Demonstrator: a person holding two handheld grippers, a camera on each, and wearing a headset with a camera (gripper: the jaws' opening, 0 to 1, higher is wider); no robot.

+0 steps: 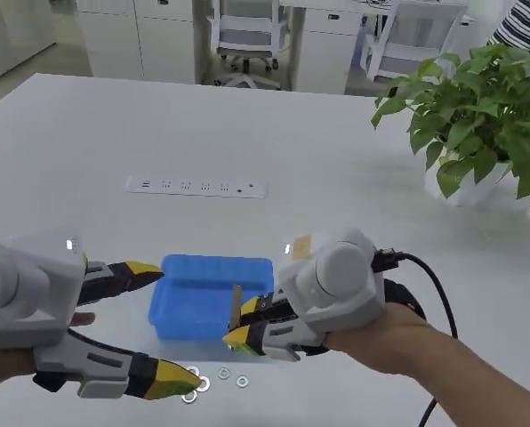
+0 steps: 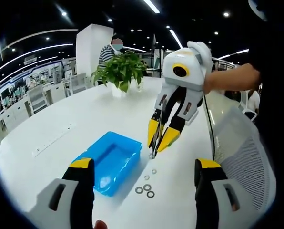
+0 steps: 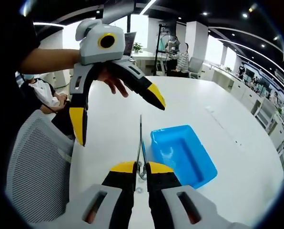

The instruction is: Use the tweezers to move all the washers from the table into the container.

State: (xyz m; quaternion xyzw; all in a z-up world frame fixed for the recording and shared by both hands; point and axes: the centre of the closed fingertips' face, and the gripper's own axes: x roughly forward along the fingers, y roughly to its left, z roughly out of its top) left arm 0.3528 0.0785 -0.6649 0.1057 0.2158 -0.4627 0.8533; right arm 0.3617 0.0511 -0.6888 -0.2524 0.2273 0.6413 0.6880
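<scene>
A blue container (image 1: 213,294) sits on the white table (image 1: 274,133). Several small metal washers (image 1: 223,374) lie on the table just in front of it. My right gripper (image 1: 240,331) is shut on thin tweezers (image 1: 236,308), whose tips hang over the container's near right edge. My left gripper (image 1: 163,325) stands open beside the container's left side, its lower jaw next to the washers. In the left gripper view the tweezers (image 2: 152,148) point down near the washers (image 2: 147,187), beside the container (image 2: 111,160). In the right gripper view the tweezers (image 3: 141,138) rise between my shut jaws.
A white power strip (image 1: 196,187) lies further back on the table. A potted plant (image 1: 478,116) stands at the right. A black cable (image 1: 434,285) trails from the right gripper. Office chairs (image 1: 247,36) stand behind the table.
</scene>
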